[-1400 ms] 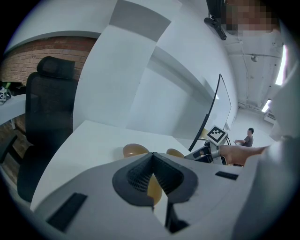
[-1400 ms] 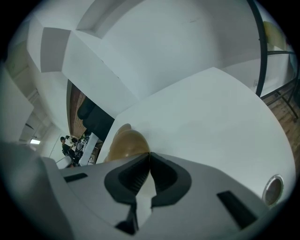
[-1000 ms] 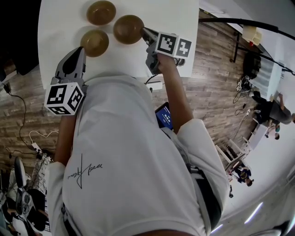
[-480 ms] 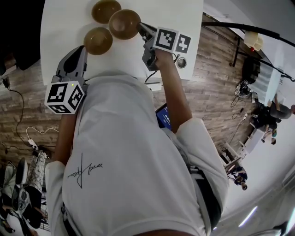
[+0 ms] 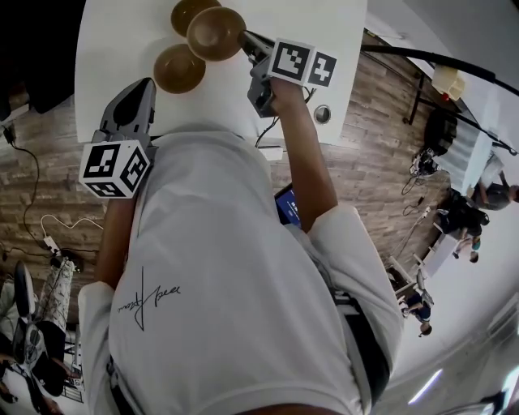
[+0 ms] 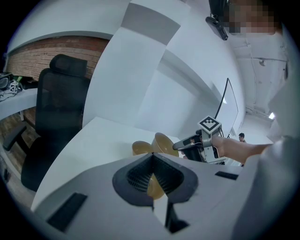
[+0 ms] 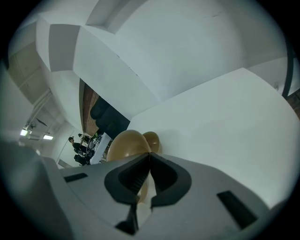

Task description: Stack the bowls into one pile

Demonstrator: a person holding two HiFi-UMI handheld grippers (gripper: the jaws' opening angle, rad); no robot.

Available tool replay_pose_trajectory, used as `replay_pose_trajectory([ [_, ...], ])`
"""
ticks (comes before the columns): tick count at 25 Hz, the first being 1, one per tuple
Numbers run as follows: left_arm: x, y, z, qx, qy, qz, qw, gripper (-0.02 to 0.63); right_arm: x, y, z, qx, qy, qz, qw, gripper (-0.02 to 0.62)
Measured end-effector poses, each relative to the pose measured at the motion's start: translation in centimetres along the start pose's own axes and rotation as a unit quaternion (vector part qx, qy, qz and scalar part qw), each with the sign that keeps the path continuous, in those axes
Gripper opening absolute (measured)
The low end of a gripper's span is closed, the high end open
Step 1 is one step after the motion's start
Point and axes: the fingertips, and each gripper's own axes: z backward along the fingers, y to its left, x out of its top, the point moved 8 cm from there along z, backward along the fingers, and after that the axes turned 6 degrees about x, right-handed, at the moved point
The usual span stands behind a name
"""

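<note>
Three brown bowls are over the white table [image 5: 105,40]. My right gripper [image 5: 246,38] is shut on the rim of one bowl [image 5: 215,32] and holds it tilted in the air, overlapping the far bowl [image 5: 185,10]. A third bowl [image 5: 178,68] rests nearer me on the left. My left gripper [image 5: 146,83] hovers at the table's near edge, shut with nothing in it. The left gripper view has the held bowl [image 6: 164,143] beside the right gripper [image 6: 180,144]. In the right gripper view the held bowl [image 7: 125,143] hides most of another bowl [image 7: 152,139].
A black office chair [image 6: 56,108] stands beyond the table's left side. A small round fitting [image 5: 323,113] sits in the table's near right corner. Wood floor [image 5: 381,130] surrounds the table, with cables at the left and people far off at the right.
My right gripper has carried its bowl leftward and farther away, from beside the other two to over the far bowl. The left gripper has stayed put.
</note>
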Motion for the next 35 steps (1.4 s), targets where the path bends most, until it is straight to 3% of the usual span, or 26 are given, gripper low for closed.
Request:
replay_pose_trajectory([
  [35,-0.5,1.8,1.5,0.043,0.004,0.023,0.9988,0.008,1.3,-0.6,-6.0,-0.002,0.020,-0.017,1.000,0.017],
])
